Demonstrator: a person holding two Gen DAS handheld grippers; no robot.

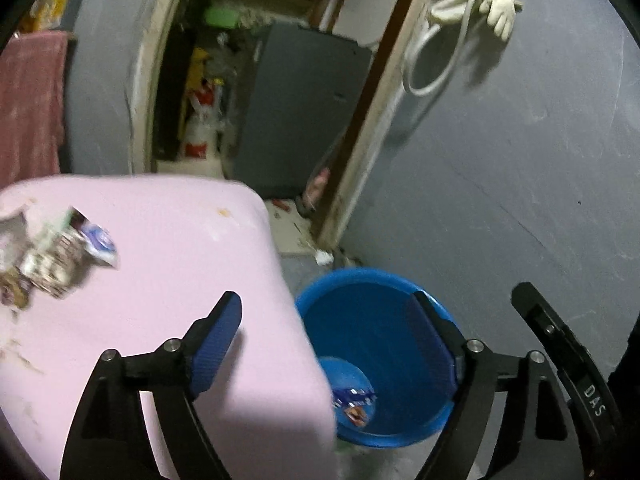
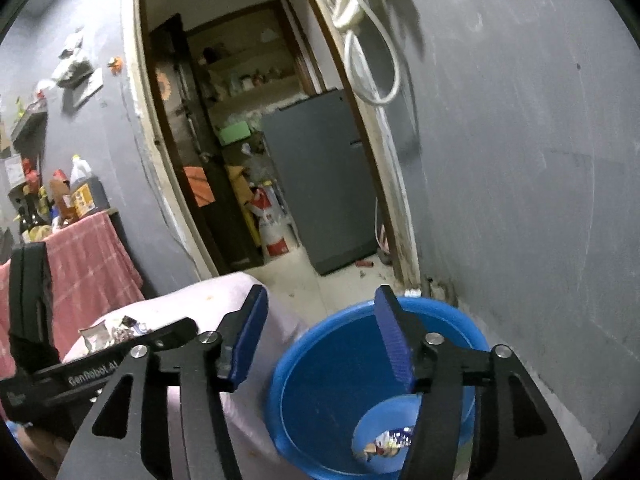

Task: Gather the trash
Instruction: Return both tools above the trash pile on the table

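A blue bucket (image 1: 380,320) (image 2: 332,360) stands on the floor beside a pink table (image 1: 180,260) (image 2: 200,300). A wrapper (image 1: 354,404) (image 2: 388,442) lies at the bucket's bottom. A pile of crumpled wrappers (image 1: 56,256) (image 2: 112,332) lies on the table's left side. My left gripper (image 1: 328,344) is open and empty, one finger over the table, the other over the bucket. My right gripper (image 2: 320,344) is open and empty above the bucket's near rim. The left gripper's body (image 2: 80,372) shows at the right view's lower left.
A doorway behind the table opens to a room with a grey fridge (image 1: 296,112) (image 2: 320,176) and a gas cylinder (image 2: 272,220). A grey wall (image 1: 500,160) stands right of the bucket, gloves and a hose (image 1: 472,4) hanging on it. A red cloth (image 2: 88,256) drapes a shelf at left.
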